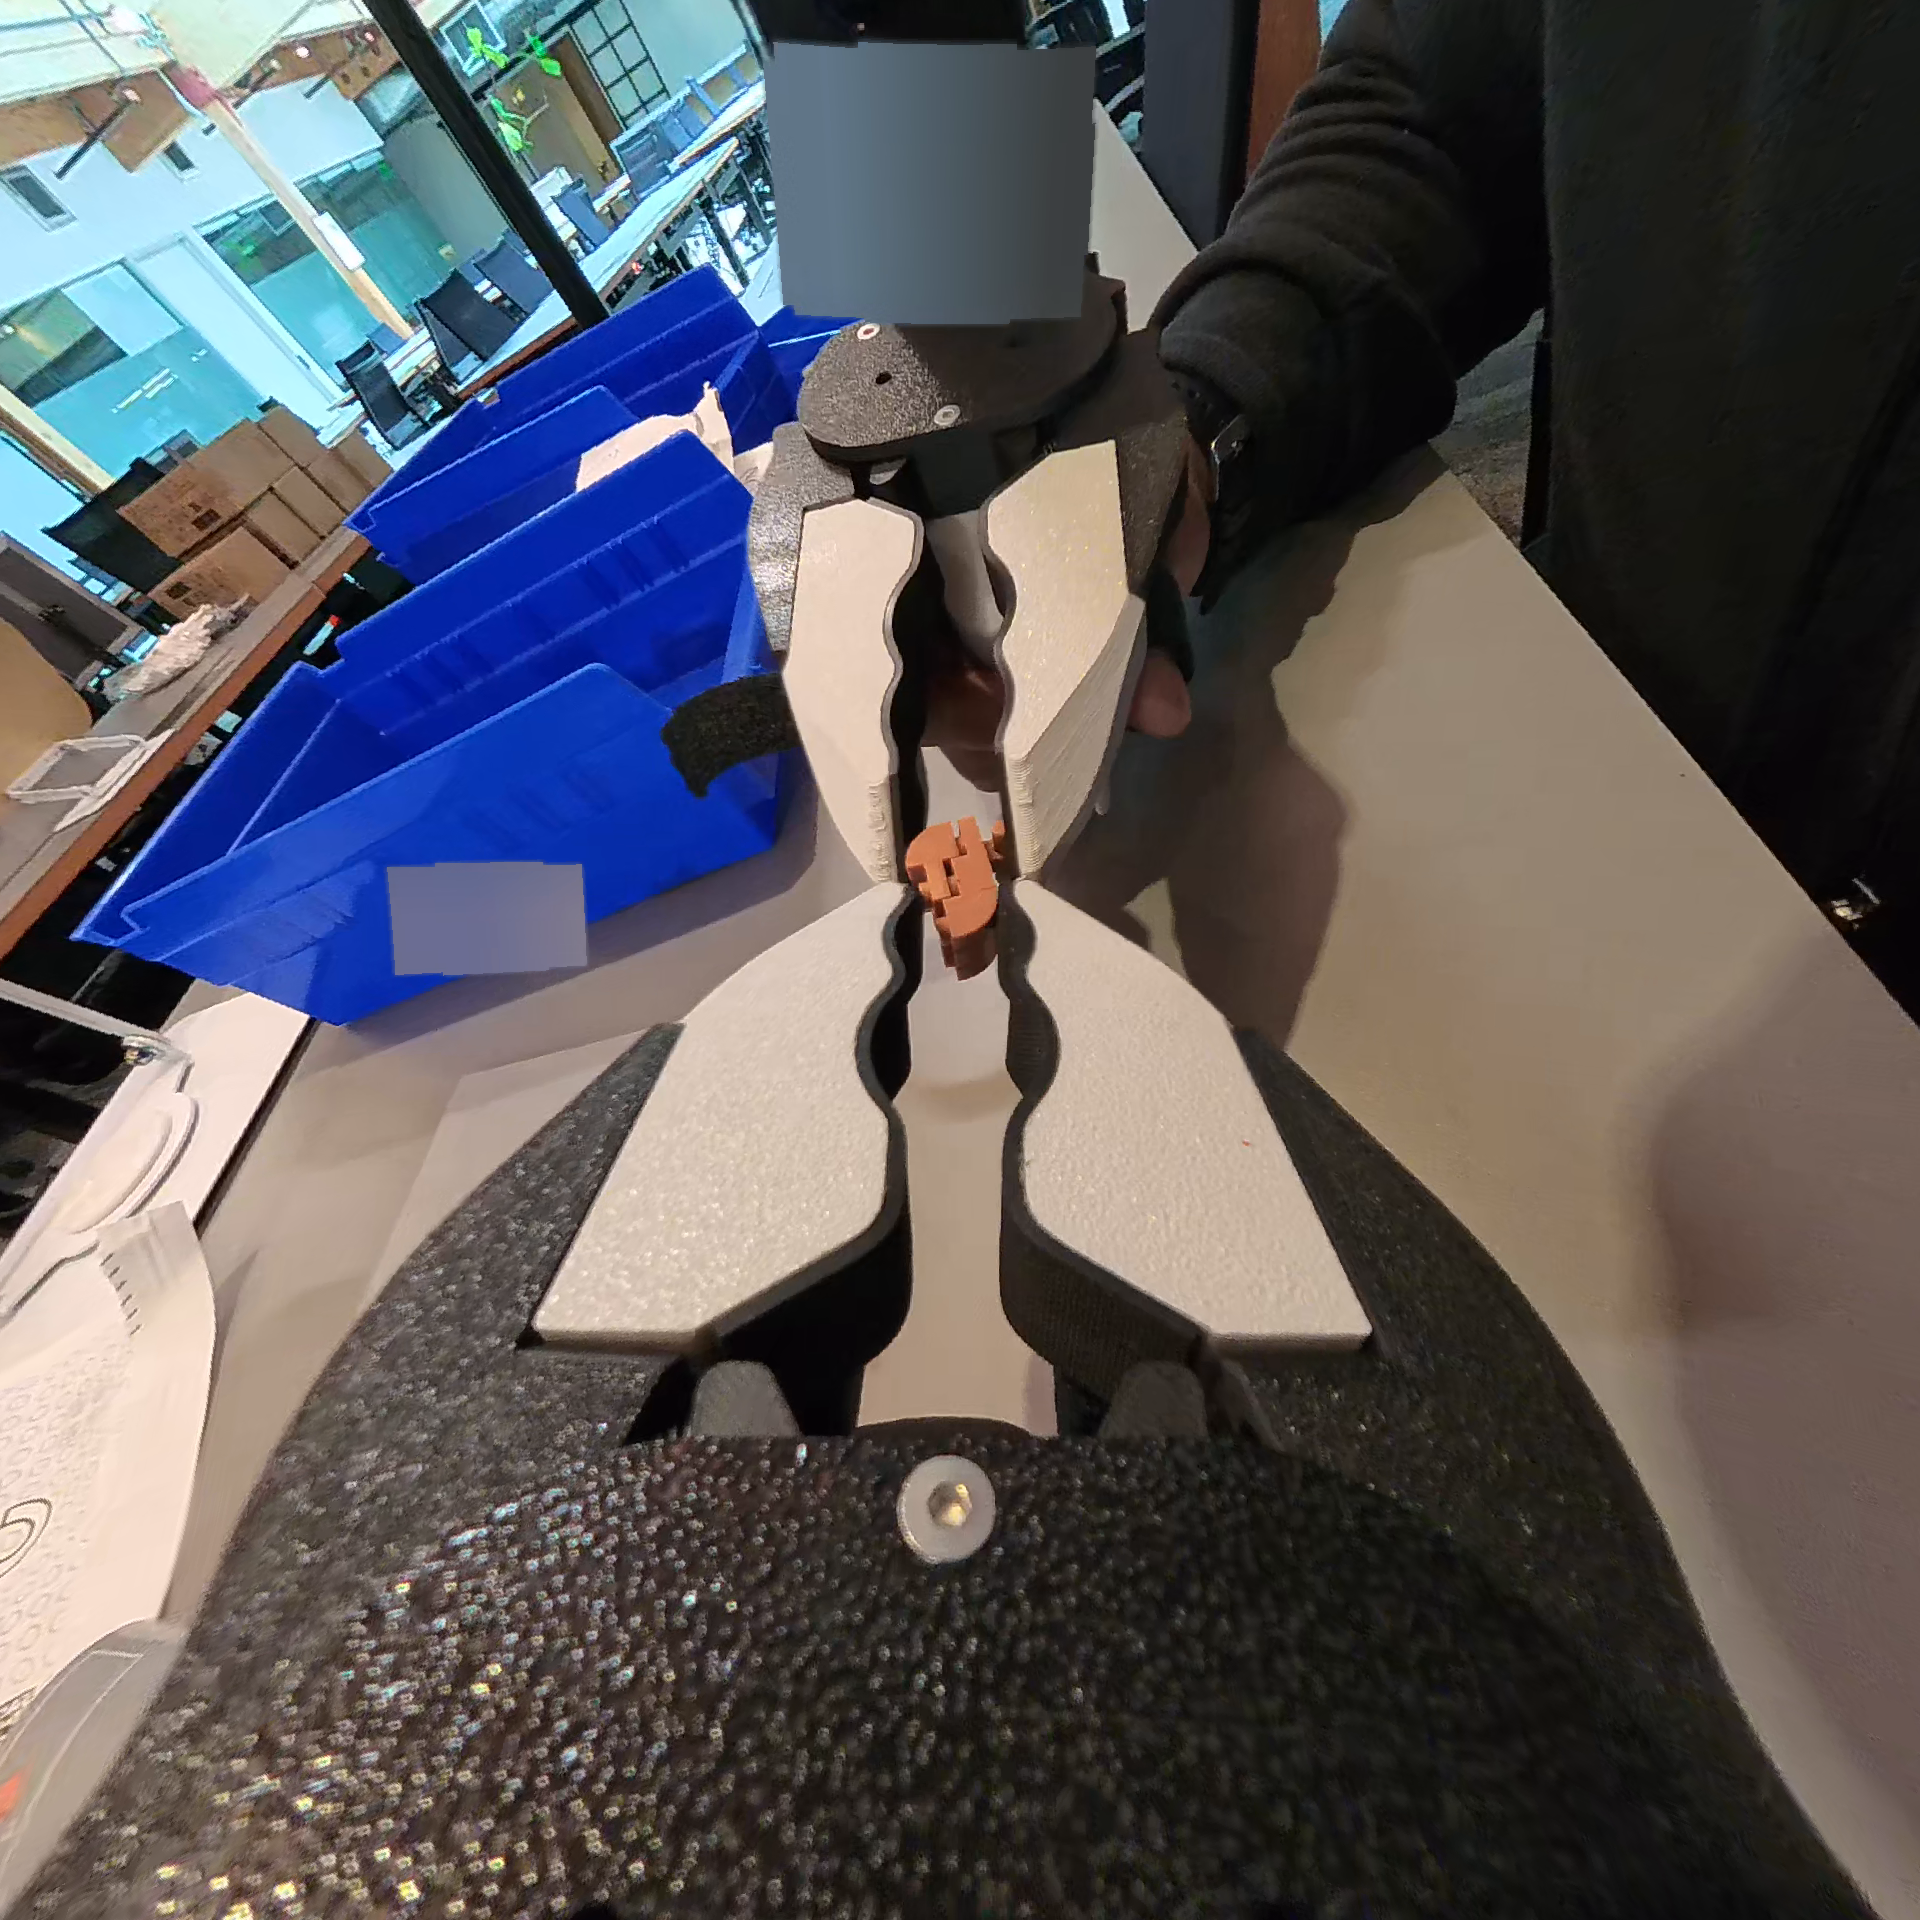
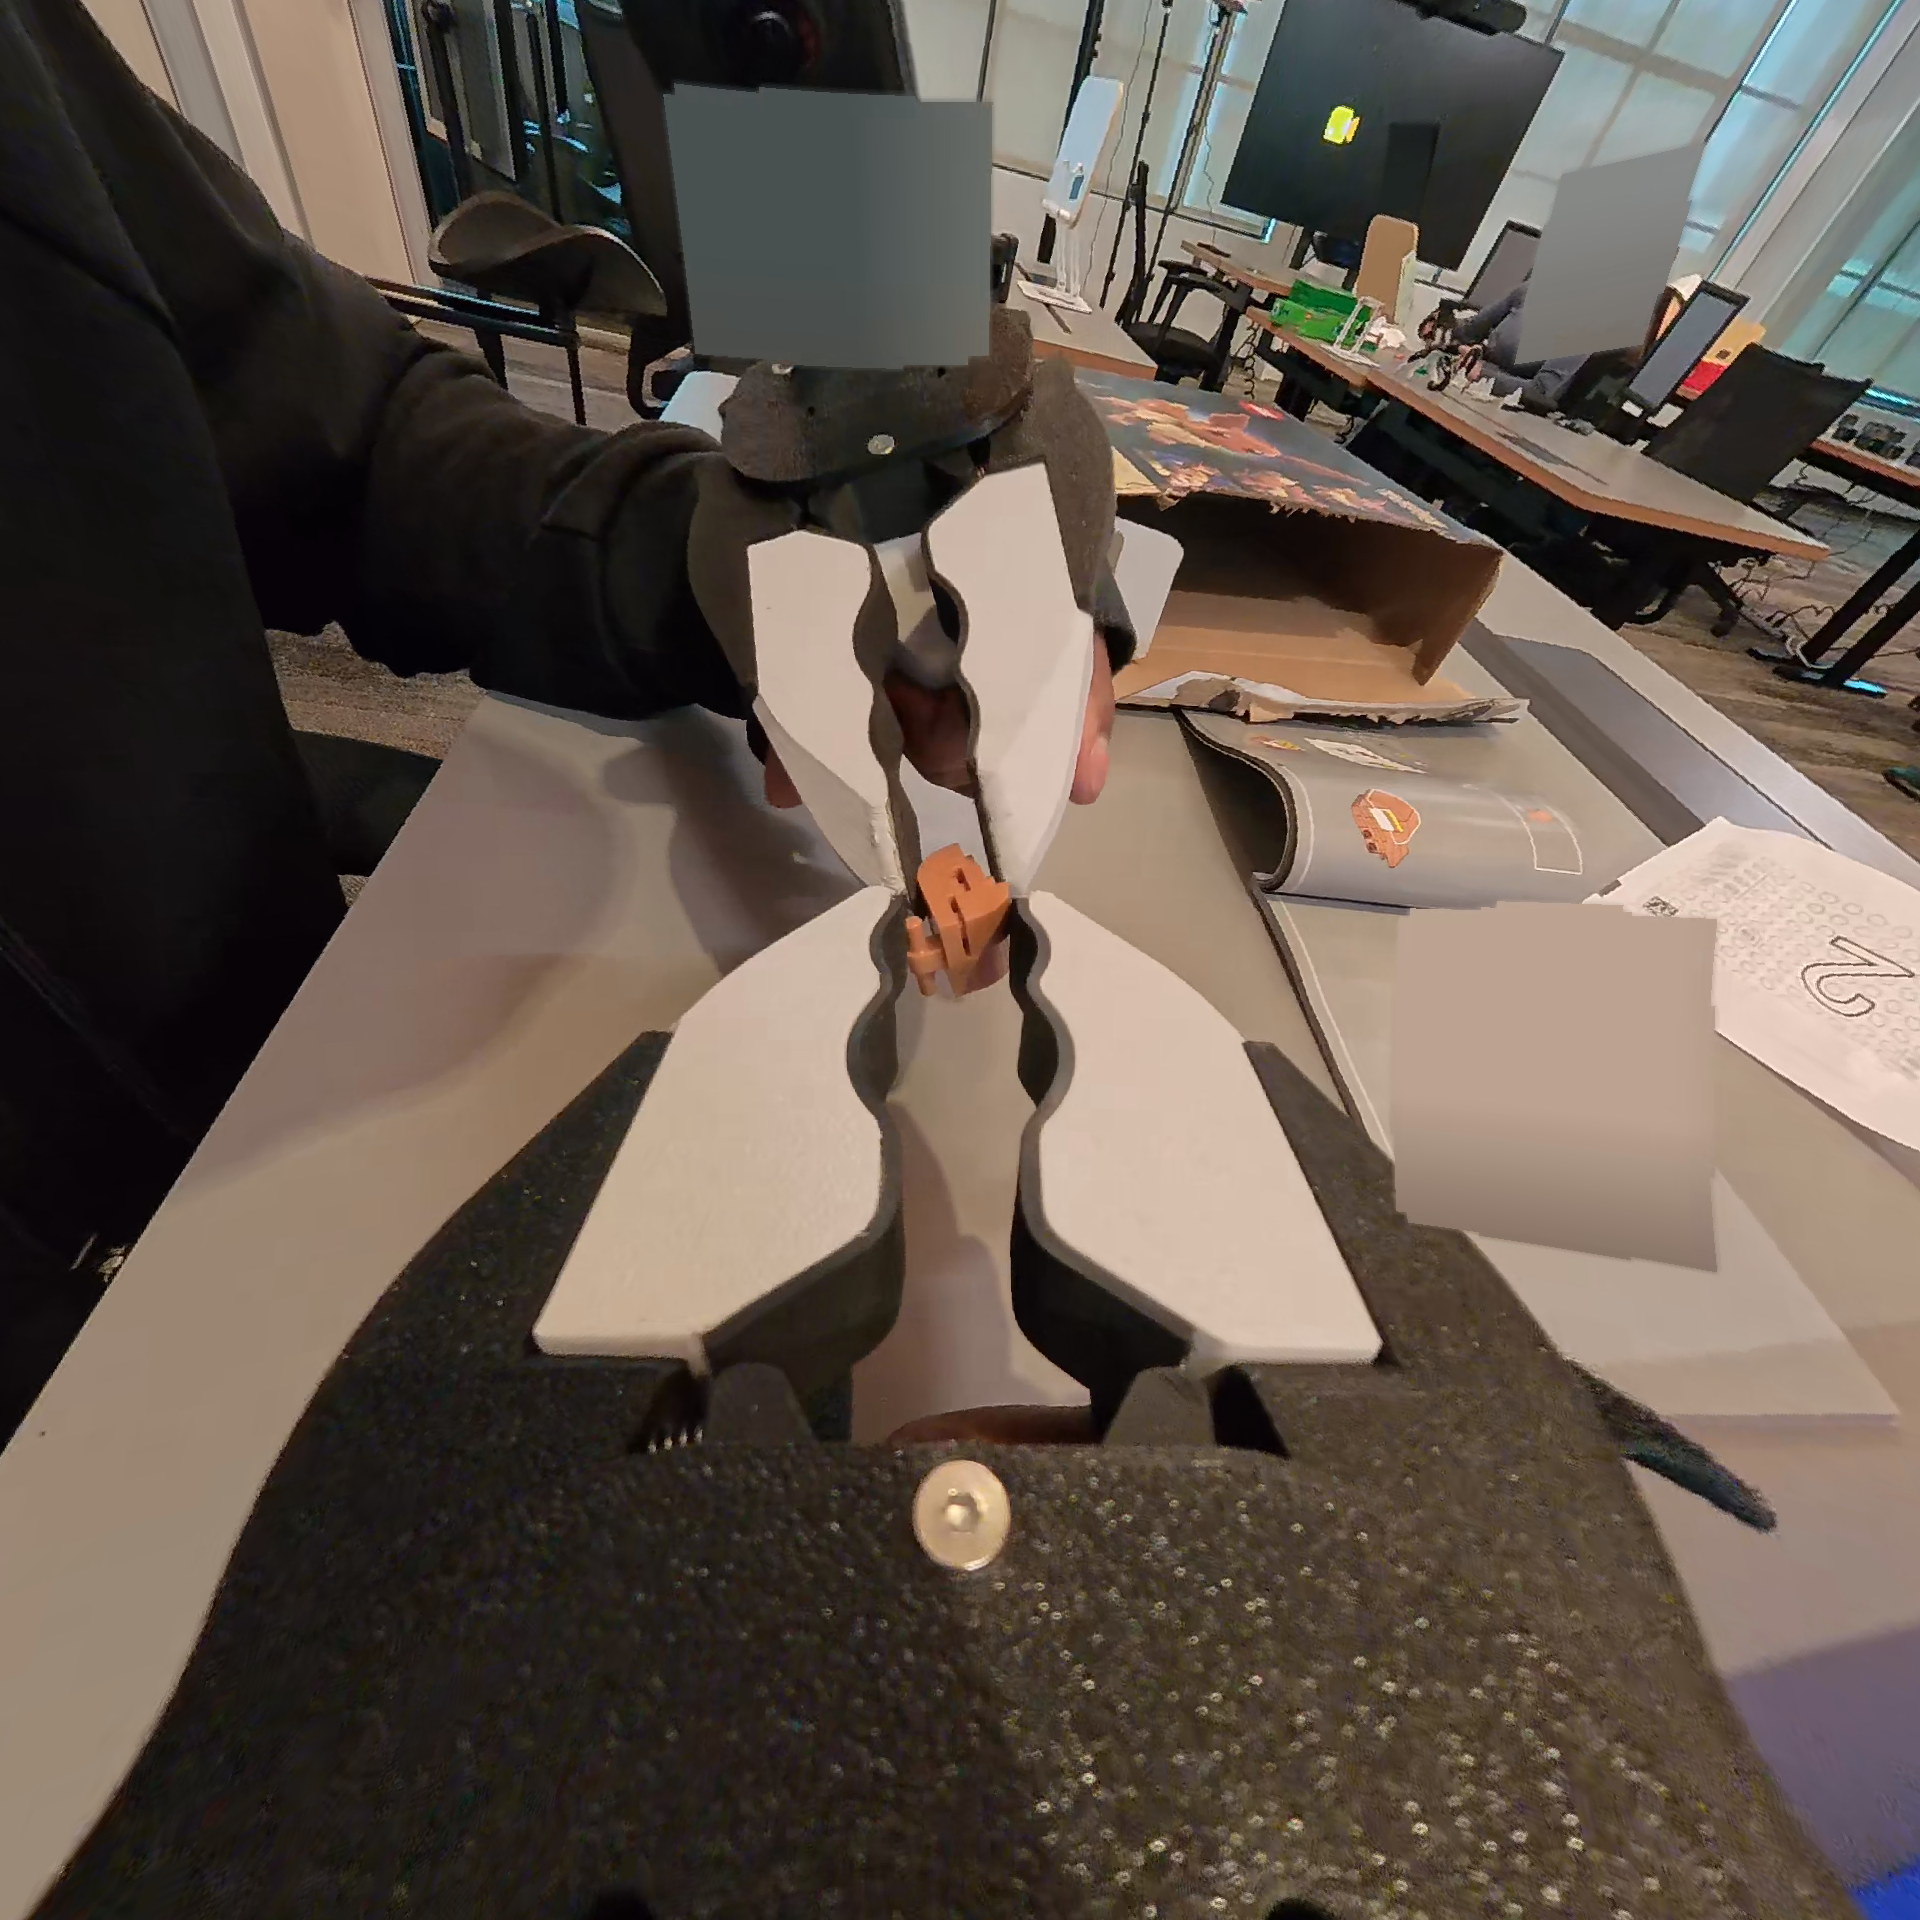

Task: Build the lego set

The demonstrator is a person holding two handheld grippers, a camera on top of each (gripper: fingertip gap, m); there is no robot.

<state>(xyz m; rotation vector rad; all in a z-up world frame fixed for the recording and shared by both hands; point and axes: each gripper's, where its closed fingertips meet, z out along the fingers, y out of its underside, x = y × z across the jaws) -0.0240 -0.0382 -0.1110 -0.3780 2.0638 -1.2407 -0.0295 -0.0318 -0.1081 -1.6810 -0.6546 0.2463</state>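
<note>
My two grippers meet tip to tip above a white table [image 1: 1507, 831]. A small orange plastic piece [image 1: 961, 883] made of interlocked bricks sits between both pairs of fingertips. In the left wrist view my left gripper [image 1: 956, 912] is closed on its near end, and the right gripper [image 1: 951, 831] faces it and clamps the far end. In the right wrist view my right gripper [image 2: 956, 927] grips the same orange piece [image 2: 961, 904], a small peg sticking out on its left. The left gripper [image 2: 943, 862] pinches its upper end. Gloved hands hold both tools.
Several blue bins [image 1: 468, 727] stand left of the grippers. A torn cardboard box [image 2: 1299, 582], an open booklet [image 2: 1455, 821] and printed sheets [image 2: 1818, 966] lie on the right side. A person in a dark sleeve [image 2: 312, 468] stands close. More printed sheets lie at the left edge [image 1: 62, 1455]. Less than 4 cm separates the two grippers' tips.
</note>
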